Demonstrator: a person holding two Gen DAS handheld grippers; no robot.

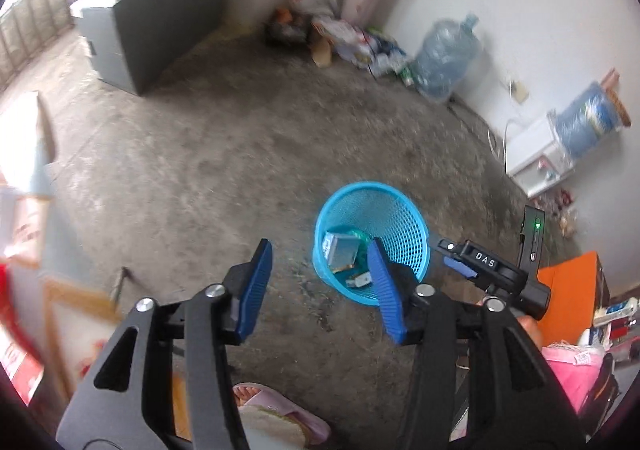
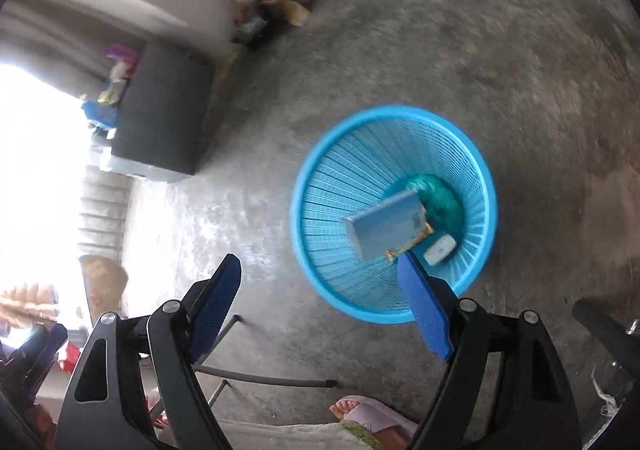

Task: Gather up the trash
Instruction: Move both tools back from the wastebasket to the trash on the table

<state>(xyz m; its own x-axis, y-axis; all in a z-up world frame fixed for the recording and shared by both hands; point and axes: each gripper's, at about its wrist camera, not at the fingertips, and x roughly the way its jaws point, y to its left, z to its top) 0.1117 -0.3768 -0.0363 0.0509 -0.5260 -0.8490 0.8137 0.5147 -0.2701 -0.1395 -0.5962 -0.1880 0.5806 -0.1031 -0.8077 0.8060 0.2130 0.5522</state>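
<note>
Trash, boxes and a wrapper, is lying inside the blue basket on the floor ahead while I'm holding both left gripper and right gripper spread wide, gripping nothing.

A blue mesh wastebasket stands upright on concrete, holding a tilted pale-blue box.

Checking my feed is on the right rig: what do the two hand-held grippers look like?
Both the left hand-held gripper and the right hand-held gripper have black linkage arms with silver rivets and ribbed blue finger pads. The right one, seen from the left wrist, bears white "DAS" lettering.
</note>
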